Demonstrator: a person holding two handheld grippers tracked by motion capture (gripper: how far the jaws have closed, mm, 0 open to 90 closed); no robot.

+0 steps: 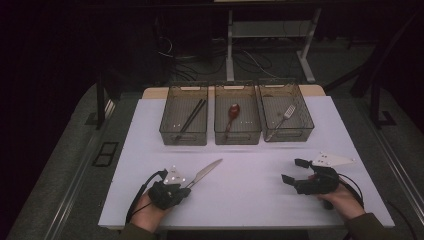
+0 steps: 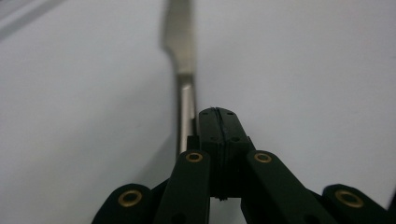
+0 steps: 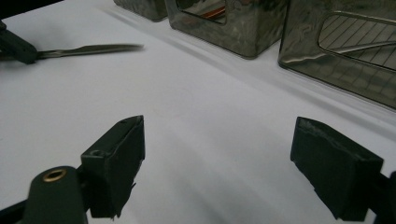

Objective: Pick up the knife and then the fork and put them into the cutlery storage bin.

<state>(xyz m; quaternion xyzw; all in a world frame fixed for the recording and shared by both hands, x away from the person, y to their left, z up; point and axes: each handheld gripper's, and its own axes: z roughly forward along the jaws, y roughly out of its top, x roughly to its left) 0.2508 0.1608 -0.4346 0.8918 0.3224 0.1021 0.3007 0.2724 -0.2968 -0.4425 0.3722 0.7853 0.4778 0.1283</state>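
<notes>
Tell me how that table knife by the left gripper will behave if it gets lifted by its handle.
The knife looks like one piece of polished metal, so it should stay stiff, not droop. Its smooth, narrow handle may slip or swivel between the pads of the left gripper. The long blade reaches well past the jaws, so the tip will probably dip if the hold is loose. Lying flat, it seems unlikely to roll.

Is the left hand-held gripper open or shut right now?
Shut. The left hand-held gripper has its pads pressed together, with the knife handle beside them, not visibly between.

Dim room, white table (image 1: 260, 200), grey floor (image 1: 60, 165), cables (image 1: 190, 60), desk legs (image 1: 230, 45)
</notes>
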